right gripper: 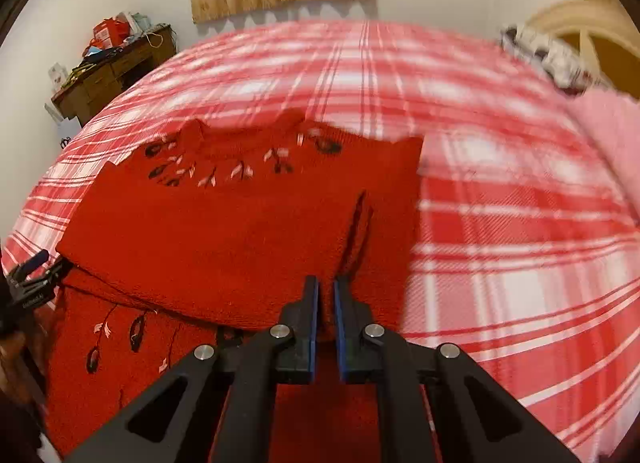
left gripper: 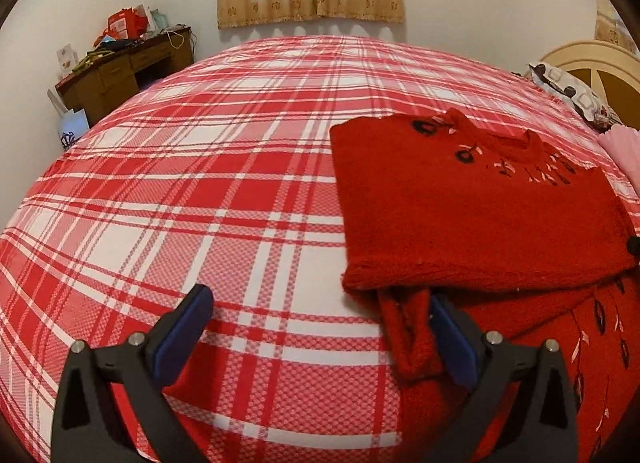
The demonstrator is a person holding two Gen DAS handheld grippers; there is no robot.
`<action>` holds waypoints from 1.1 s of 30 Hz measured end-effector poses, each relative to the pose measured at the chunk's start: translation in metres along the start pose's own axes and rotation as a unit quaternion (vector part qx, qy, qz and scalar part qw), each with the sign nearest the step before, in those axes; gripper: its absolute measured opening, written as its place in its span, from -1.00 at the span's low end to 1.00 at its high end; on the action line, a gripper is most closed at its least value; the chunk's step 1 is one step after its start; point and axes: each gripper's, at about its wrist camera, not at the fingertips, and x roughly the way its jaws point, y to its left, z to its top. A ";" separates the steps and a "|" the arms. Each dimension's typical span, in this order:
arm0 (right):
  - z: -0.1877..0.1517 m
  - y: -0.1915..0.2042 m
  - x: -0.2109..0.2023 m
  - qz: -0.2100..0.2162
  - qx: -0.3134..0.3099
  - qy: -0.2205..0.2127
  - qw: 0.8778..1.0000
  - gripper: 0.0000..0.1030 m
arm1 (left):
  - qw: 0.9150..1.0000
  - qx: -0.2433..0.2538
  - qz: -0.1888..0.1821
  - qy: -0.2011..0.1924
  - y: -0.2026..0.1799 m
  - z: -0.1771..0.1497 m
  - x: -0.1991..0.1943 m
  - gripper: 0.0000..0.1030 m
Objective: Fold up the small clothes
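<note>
A red sweater lies part-folded on the plaid bed. The left hand-held gripper gapes wide at its edge. Only the right wrist view shows the right hand-held gripper pinching the sweater's sleeve.

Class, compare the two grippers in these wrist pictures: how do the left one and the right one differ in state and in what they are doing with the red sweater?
The left gripper is wide open, with plaid bedspread showing between its fingers; the right gripper is nearly shut, pinching a fold of the red sweater. The left one holds nothing, its right finger beside the sweater's edge; the right one sits over the sweater. Both have black bodies and blue pads.
</note>
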 end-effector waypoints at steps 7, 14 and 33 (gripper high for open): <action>0.003 -0.024 -0.002 -0.040 0.016 0.004 0.999 -0.88 | 1.000 -0.006 -0.007 0.002 0.002 -0.001 0.000 1.00; -0.005 -0.029 0.000 -0.031 0.029 0.015 0.999 -0.30 | 0.999 -0.025 -0.021 0.010 0.009 -0.003 -0.003 1.00; -0.015 -0.017 0.017 0.078 0.023 0.016 0.997 -0.16 | 1.000 -0.008 -0.004 0.008 0.001 0.011 0.006 1.00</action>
